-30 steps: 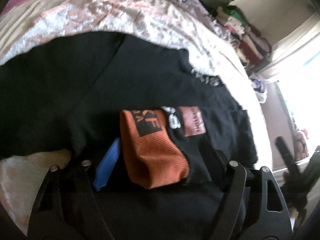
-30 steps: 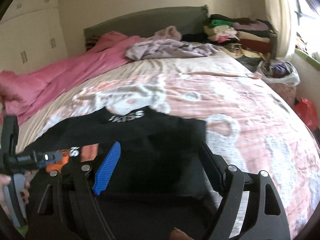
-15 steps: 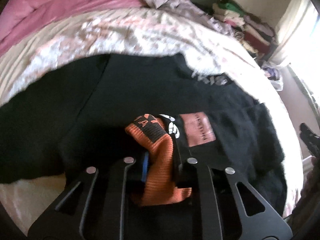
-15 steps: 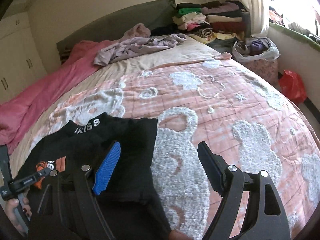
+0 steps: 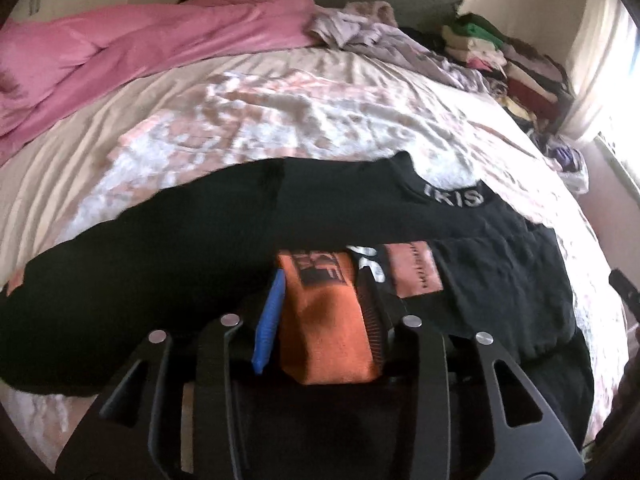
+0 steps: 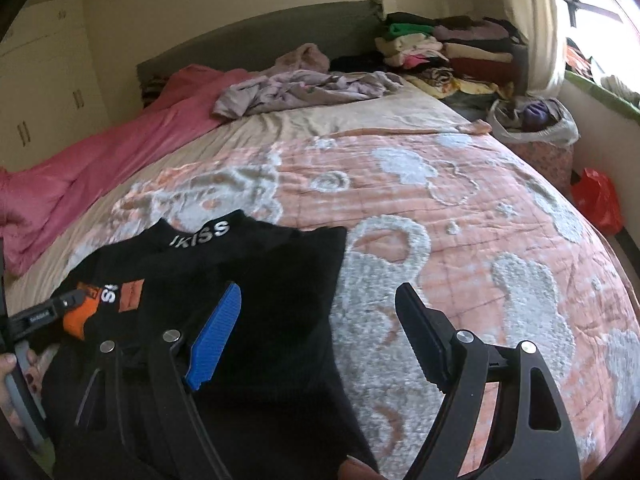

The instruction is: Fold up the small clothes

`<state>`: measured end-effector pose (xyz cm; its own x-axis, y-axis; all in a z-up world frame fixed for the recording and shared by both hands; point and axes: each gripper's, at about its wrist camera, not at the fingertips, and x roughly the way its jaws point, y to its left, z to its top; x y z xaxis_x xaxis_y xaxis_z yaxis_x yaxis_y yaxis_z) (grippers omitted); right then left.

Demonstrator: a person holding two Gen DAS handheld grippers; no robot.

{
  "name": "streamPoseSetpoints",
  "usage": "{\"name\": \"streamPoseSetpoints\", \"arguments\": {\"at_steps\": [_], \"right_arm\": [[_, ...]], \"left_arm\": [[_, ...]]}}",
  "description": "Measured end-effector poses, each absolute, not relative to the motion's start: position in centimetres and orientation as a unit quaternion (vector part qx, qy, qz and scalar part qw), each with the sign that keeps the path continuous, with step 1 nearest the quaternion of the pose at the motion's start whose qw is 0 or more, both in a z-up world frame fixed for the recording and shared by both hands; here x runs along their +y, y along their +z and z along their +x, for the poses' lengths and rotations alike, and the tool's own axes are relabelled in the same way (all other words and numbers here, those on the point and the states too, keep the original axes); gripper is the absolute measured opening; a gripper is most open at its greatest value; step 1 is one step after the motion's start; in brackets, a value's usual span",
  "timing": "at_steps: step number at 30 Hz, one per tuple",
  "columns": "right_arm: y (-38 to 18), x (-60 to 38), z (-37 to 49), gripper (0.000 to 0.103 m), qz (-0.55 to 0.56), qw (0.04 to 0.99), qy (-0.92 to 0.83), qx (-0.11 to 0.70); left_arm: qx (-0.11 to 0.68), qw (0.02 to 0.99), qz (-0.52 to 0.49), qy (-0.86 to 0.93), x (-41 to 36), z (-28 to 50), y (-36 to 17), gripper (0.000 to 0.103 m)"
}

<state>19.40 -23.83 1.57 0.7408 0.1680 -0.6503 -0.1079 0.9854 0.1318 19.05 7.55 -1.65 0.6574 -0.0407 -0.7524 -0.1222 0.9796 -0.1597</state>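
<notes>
Since a second earlier, the left gripper (image 5: 320,312) had closed from wide-open around the orange sock (image 5: 326,320), pinched it hard, then eased its jaws a little, tipping up so more of the bed (image 5: 248,92) showed. Left wrist view: blue pad and black pad flanked the sock's ribbed cuff on both sides, apparently touching it, so the sock appeared grasped rather than released; it sat on the black shirt (image 5: 160,264), beside that garment's pink label (image 5: 414,270), probably gripped at the cuff so it could be lifted clear of the larger garment. Right wrist view: the right gripper (image 6: 320,340) stood open and empty above the shirt's right edge (image 6: 304,320) and the quilt (image 6: 460,240), seemingly waiting to take the sock's free end. At far left the left gripper (image 6: 74,300) met the sock (image 6: 80,318), a hand (image 6: 12,384) on its handle.
</notes>
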Motion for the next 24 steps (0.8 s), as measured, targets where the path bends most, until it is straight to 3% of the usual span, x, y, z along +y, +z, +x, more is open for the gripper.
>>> {"name": "streamPoseSetpoints", "arguments": {"at_steps": [6,14,24], "right_arm": [[1.2,-20.5,19.0,0.079,0.005,0.926,0.115,0.359],[-0.4,-17.1,18.8,0.079,-0.036,0.911,0.157,0.380],[-4.5,-16.9,21.1,0.079,-0.030,0.880,0.149,0.451]], "left_arm": [[0.398,0.911,-0.105,0.005,7.5,18.1,0.1,0.030],[0.464,0.881,-0.073,-0.053,3.3,19.7,-3.5,0.049],[0.468,0.880,-0.065,-0.041,3.8,19.4,-5.7,0.051]]}}
